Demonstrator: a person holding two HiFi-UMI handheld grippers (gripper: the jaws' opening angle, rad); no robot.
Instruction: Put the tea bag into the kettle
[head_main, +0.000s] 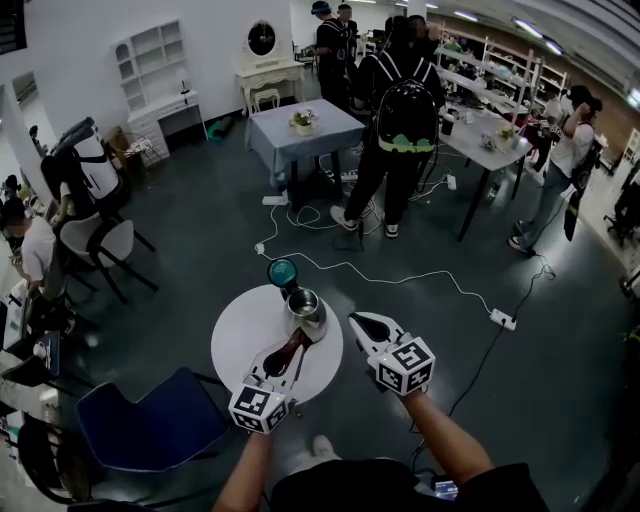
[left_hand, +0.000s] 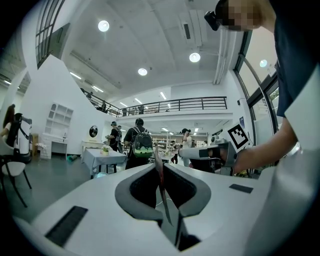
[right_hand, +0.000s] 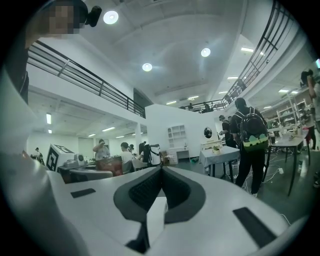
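Note:
A steel kettle (head_main: 306, 306) stands at the far edge of the round white table (head_main: 240, 325), with its teal lid (head_main: 283, 272) swung up and its mouth uncovered. My left gripper (head_main: 299, 338) is shut on a thin reddish tea bag (head_main: 284, 356), just short of the kettle on its near side. In the left gripper view the tea bag (left_hand: 159, 172) stands edge-on between the closed jaws of the left gripper (left_hand: 159, 161). My right gripper (head_main: 356, 320) is shut with nothing in it, beside the kettle to its right. The right gripper (right_hand: 161, 169) shows no object between its jaws.
A blue chair (head_main: 150, 420) stands at the table's near left. Cables and a power strip (head_main: 502, 319) lie on the dark floor to the right. Several people stand at tables (head_main: 300, 135) further back, and one sits at far left (head_main: 30, 255).

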